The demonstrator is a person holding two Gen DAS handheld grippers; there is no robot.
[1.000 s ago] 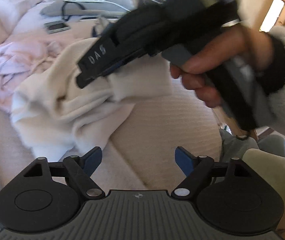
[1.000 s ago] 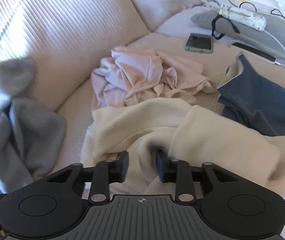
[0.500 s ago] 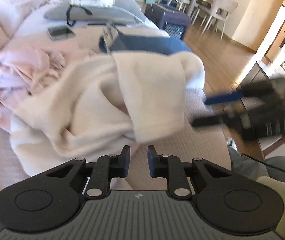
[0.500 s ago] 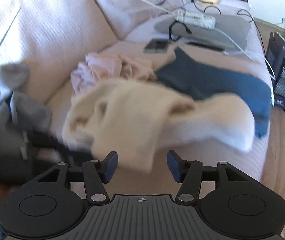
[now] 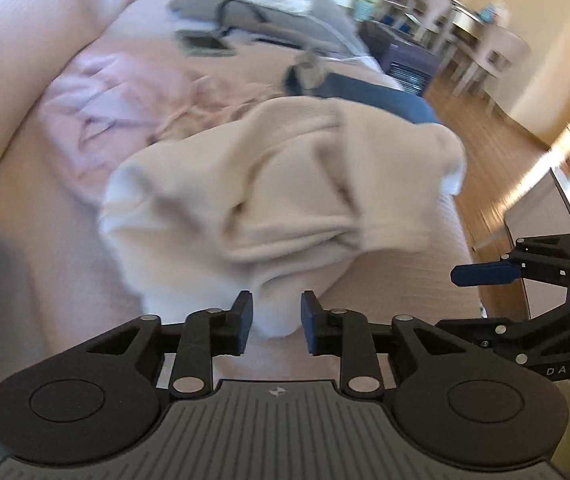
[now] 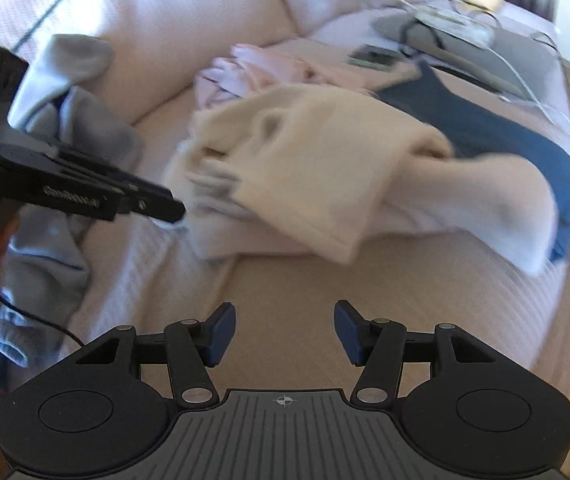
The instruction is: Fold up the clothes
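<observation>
Nearest to us, the left gripper [image 5: 273, 328] has its jaws a narrow way apart and opening, with a low fold of the cream sweater [image 5: 285, 200] lying between the blue pads; we judge the pads do not press on it, since cloth and pad show a gap on each side. The right gripper [image 6: 283, 330] stands about half open over bare sofa cushion [image 6: 365, 300] and holds nothing (it seems to wait for a corner to take).

Just beyond both tools the cream sweater lies bunched on the seat, one sleeve flopped toward the sofa's front edge, so it is not yet spread flat for folding. We think it sits in the middle because that is the widest free patch of cushion.

Behind it, touching its far side, lie a crumpled pink garment [image 5: 117, 104] and a dark blue garment [image 6: 485, 128], probably waiting their turn. A grey-blue garment [image 6: 57, 128] slumps against the backrest. Farthest off, a phone [image 5: 203, 43] and cables rest on a grey pillow [image 6: 505, 46].
</observation>
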